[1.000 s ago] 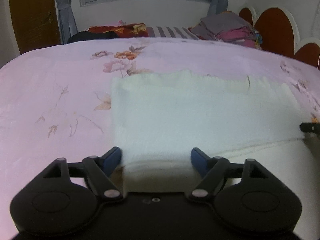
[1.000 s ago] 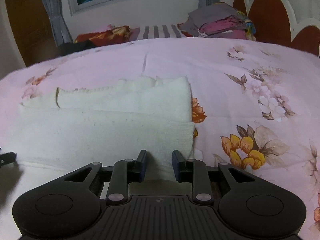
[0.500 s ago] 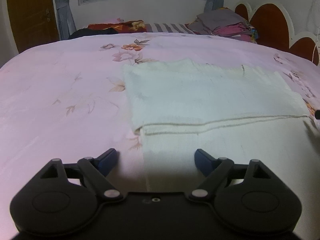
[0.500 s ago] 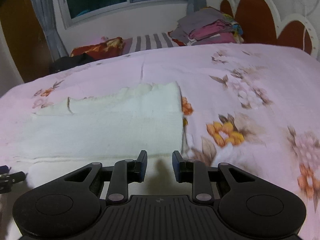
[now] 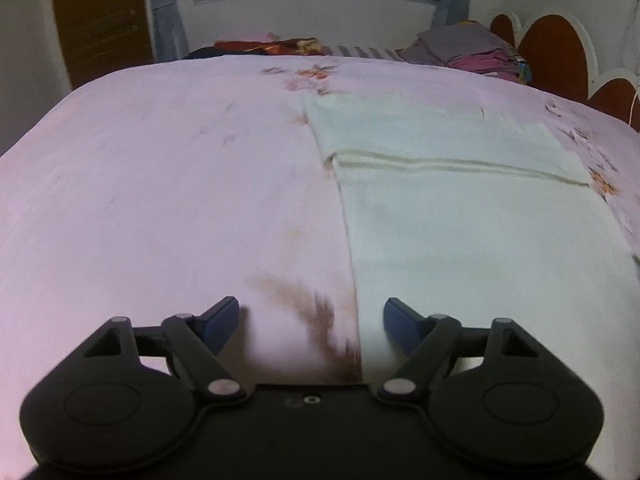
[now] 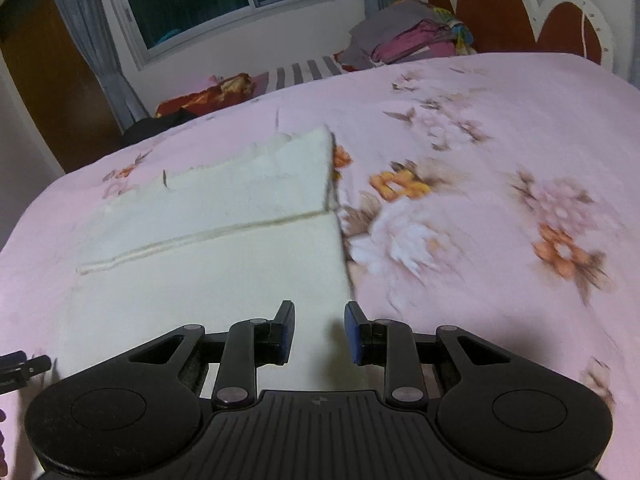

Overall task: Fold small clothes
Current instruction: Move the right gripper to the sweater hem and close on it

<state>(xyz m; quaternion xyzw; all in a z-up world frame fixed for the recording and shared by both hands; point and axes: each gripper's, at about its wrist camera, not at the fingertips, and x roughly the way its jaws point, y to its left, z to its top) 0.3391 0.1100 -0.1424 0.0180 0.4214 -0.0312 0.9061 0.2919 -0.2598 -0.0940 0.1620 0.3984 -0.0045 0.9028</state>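
A white towel-like cloth [image 5: 460, 200] lies flat on the pink flowered bedsheet [image 5: 160, 200], its far part folded over with a hem line across it. My left gripper [image 5: 311, 322] is open and empty, hovering over the cloth's near left edge. In the right wrist view the same cloth [image 6: 224, 240] lies left of centre. My right gripper [image 6: 319, 332] is open a little and empty, above the cloth's near right corner. The left gripper's tip shows at that view's left edge [image 6: 24, 364].
A stack of folded clothes [image 6: 404, 36] sits at the far right of the bed by the brown and white headboard [image 6: 520, 12]. Red patterned and striped fabrics [image 6: 224, 92] lie at the far edge under the window. A wooden door stands at the left.
Both grippers have let go of the cloth and pulled back and up. The folded edge now lies flat on the cloth. The left gripper has shifted left, the right one to the right.
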